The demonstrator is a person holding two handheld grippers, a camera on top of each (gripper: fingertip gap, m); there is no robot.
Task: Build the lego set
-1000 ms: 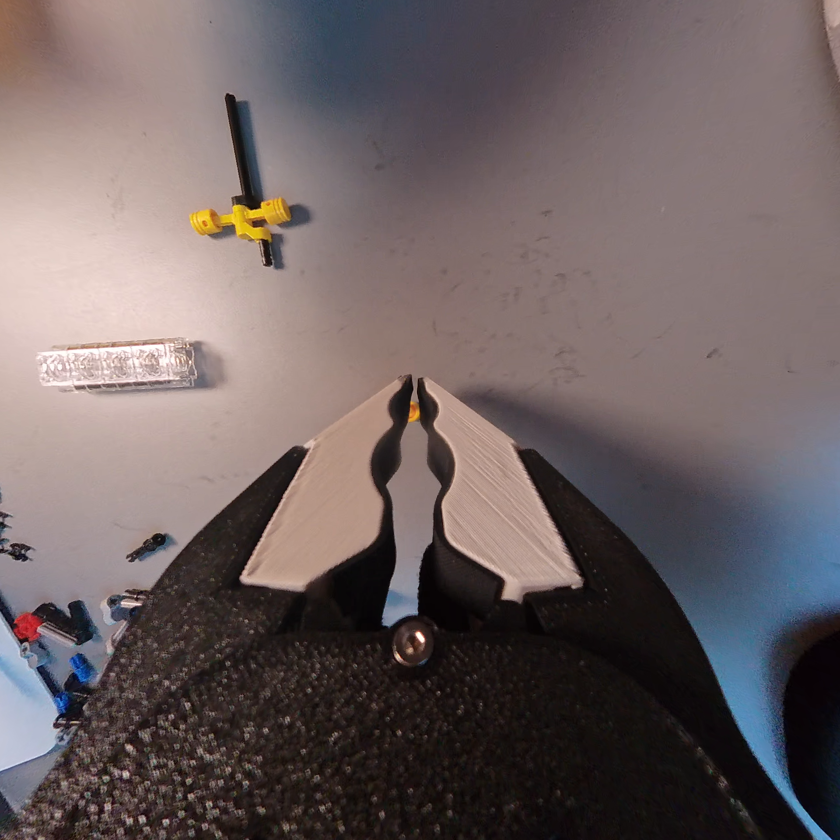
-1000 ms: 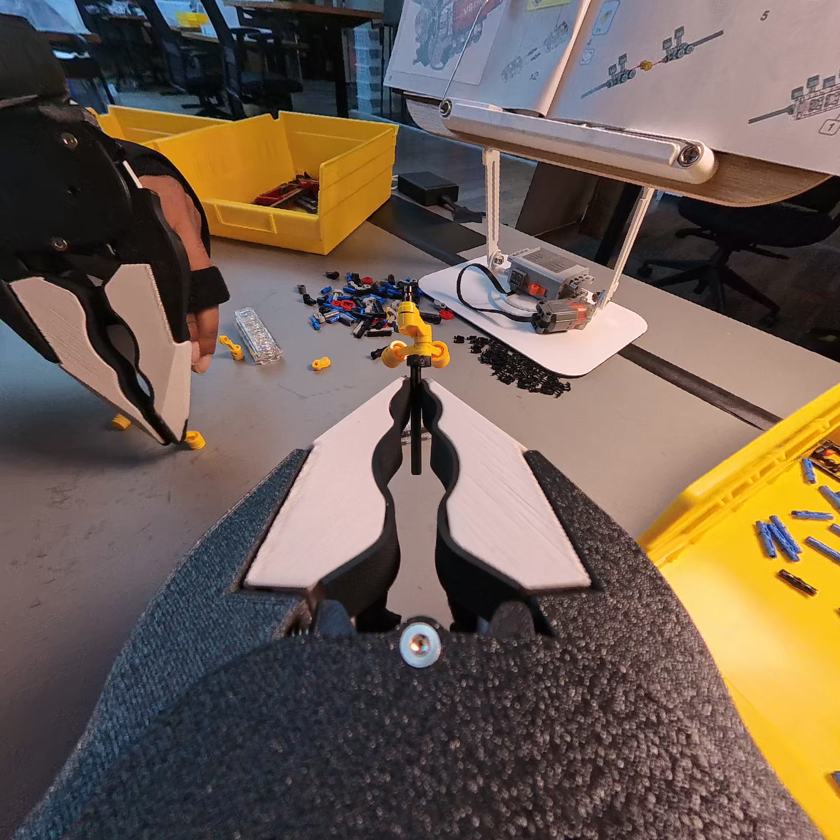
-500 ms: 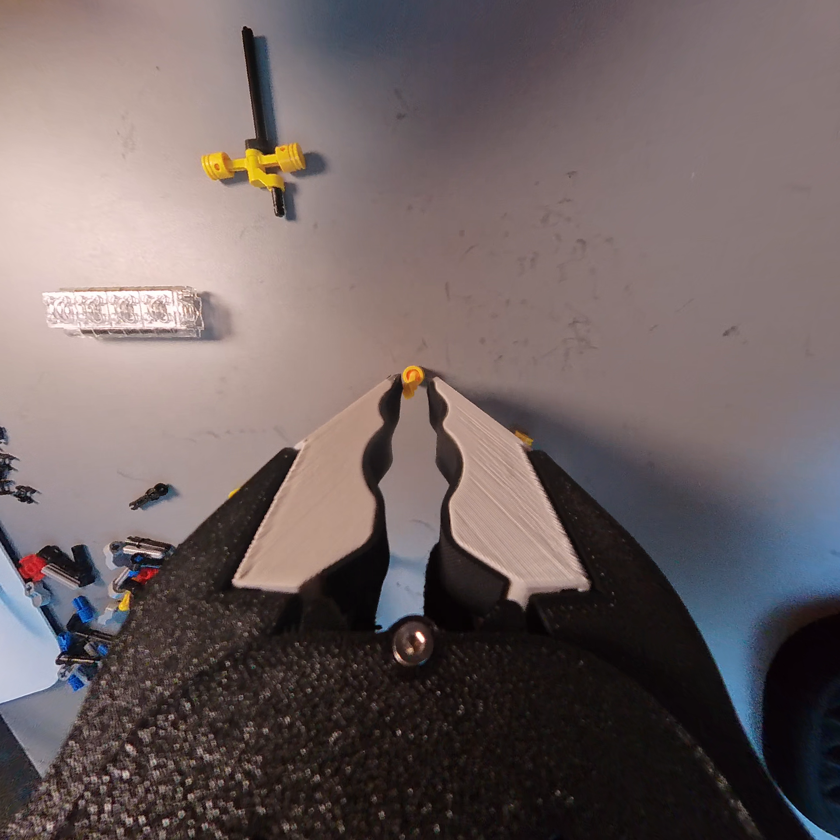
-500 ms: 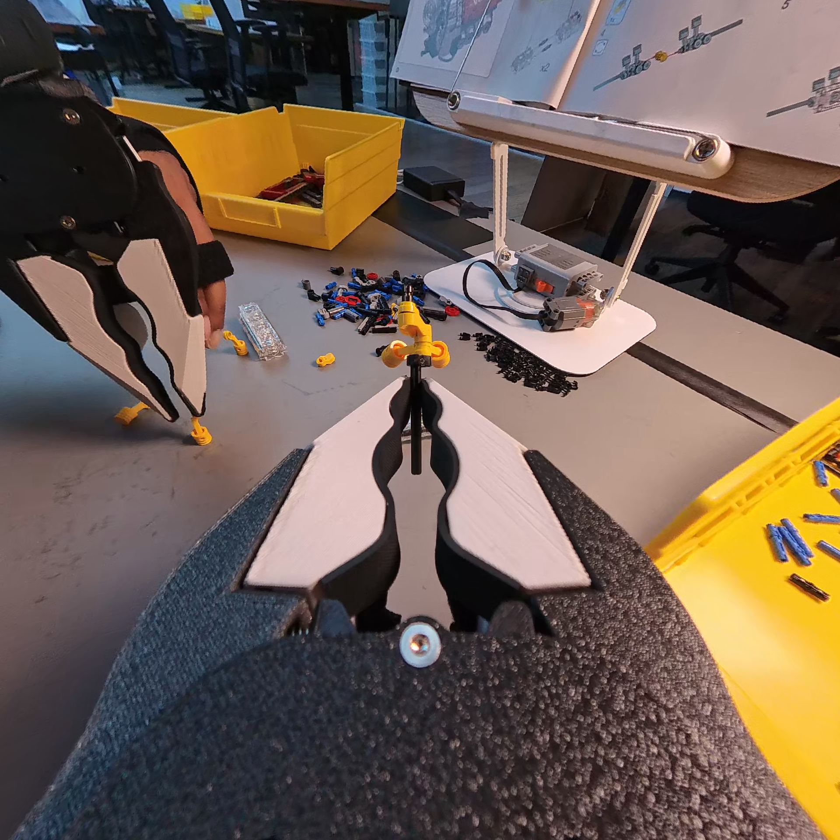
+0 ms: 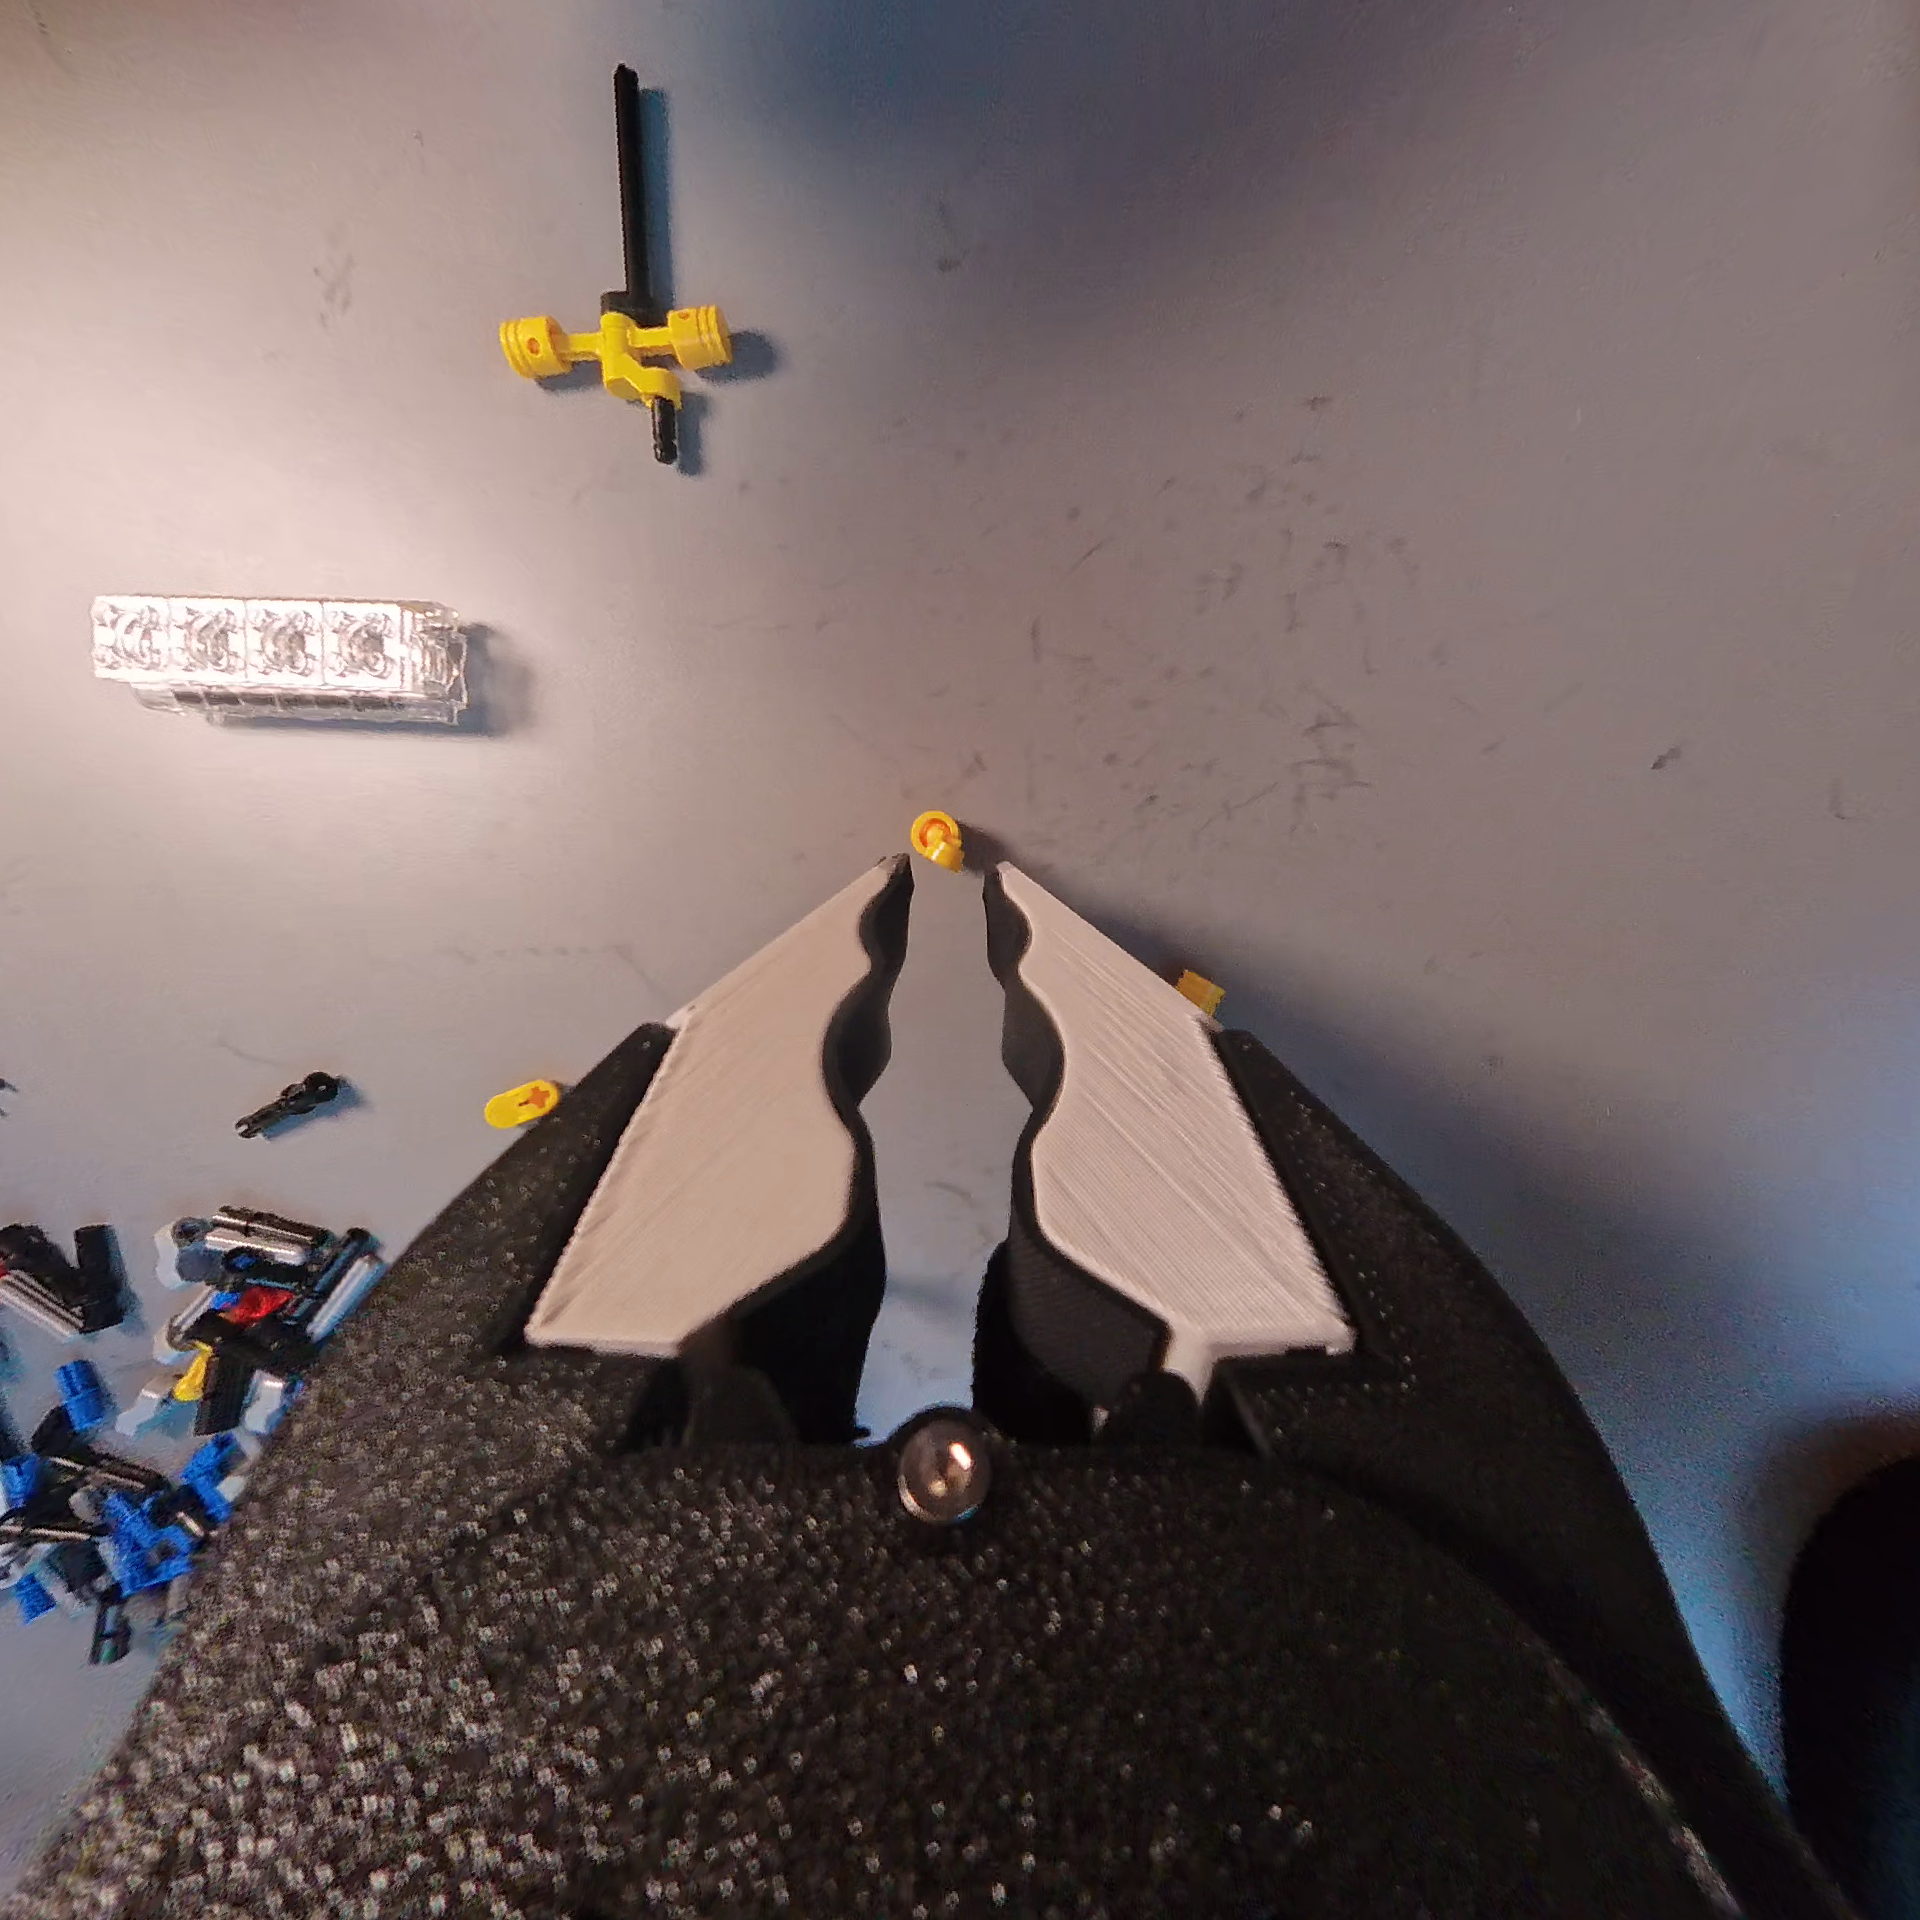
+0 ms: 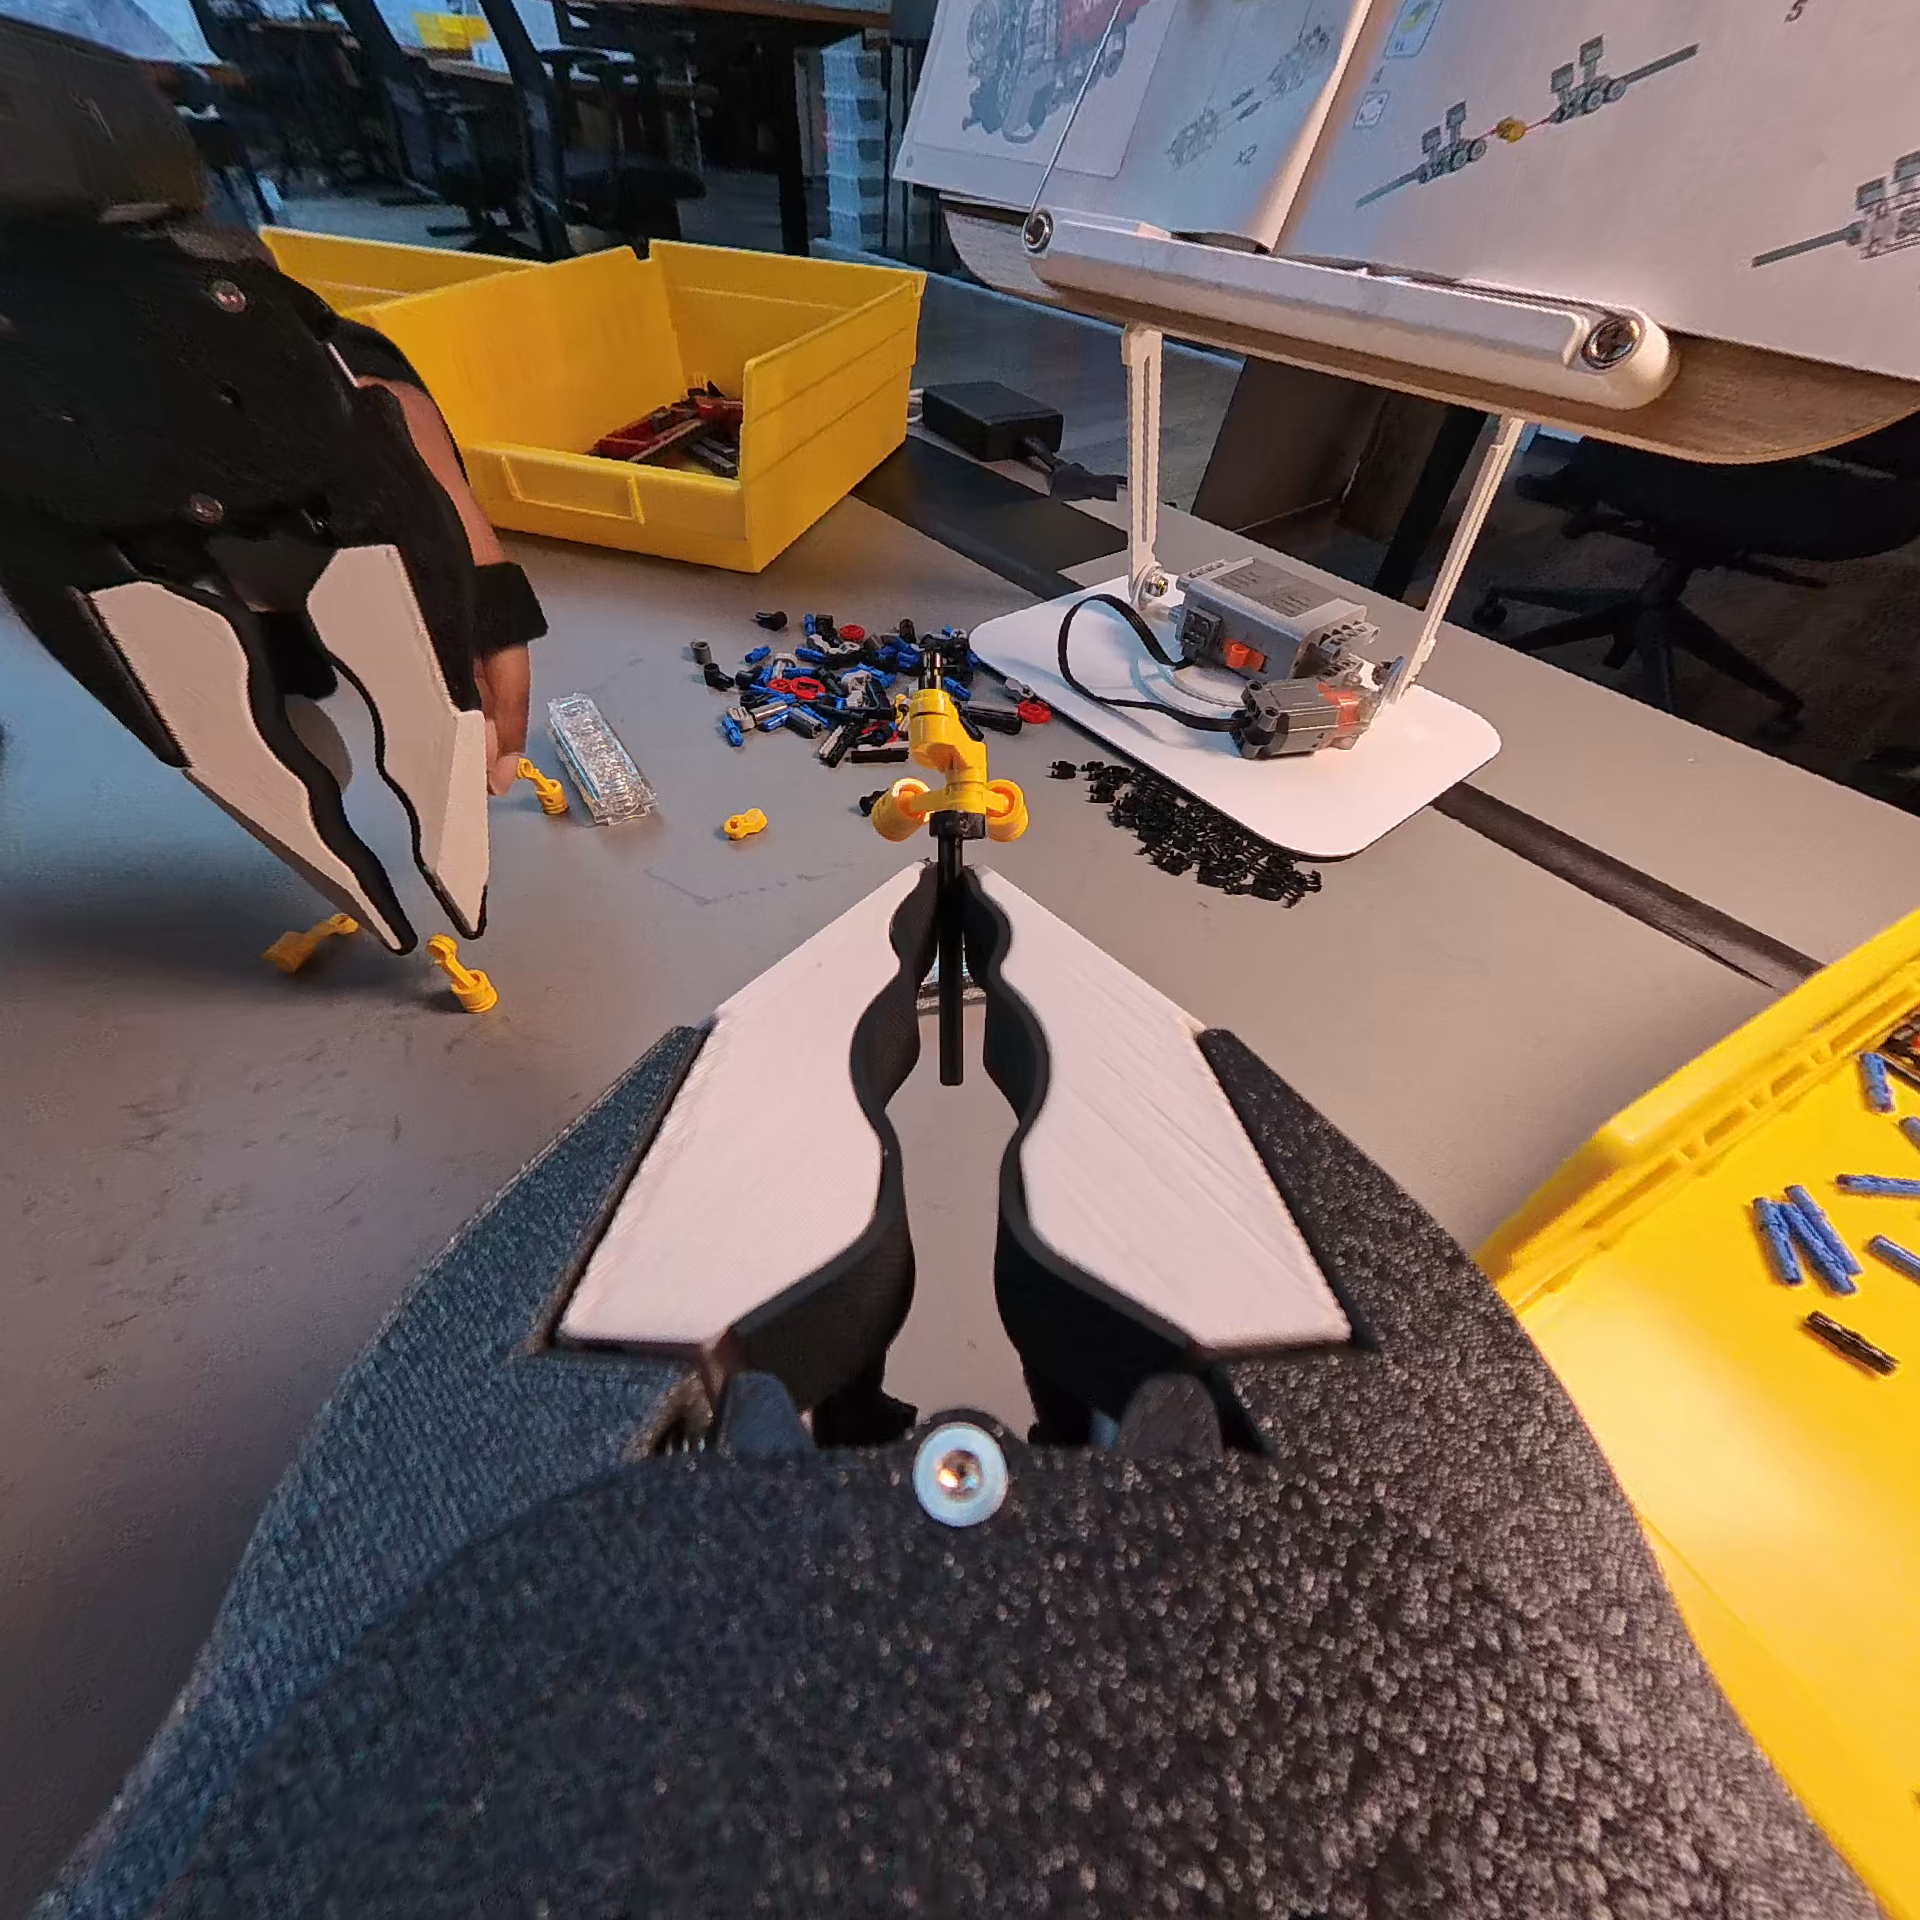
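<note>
Our right gripper [image 6: 948, 883] has its fingers clamped on a black axle [image 6: 948, 971], which stands up between the tips with the yellow piston assembly [image 6: 948, 790] at its far end; we judge it is held clear of the surface so the next part can slide on. Our left gripper [image 5: 945, 883] points down with its fingers narrowly parted and empty, tips just beside a small yellow piston piece [image 5: 937, 837] on the grey surface [image 5: 1351, 520], probably lining up for a pick. The piece is tiny and could roll or skid when pinched. Another yellow bit [image 5: 1195, 985] peeks out by the right finger, a yellow connector [image 5: 522, 1103] by the left. Farther off lie a clear brick [image 5: 275, 660] and a second axle with yellow pistons [image 5: 623, 348], well apart from the target. A loose pile of blue and black parts [image 6: 831, 691] lies beyond, then the white stand base [image 6: 1351, 790] with a motor and the yellow bin [image 6: 665, 416]. Nothing blocks the pick.
</note>
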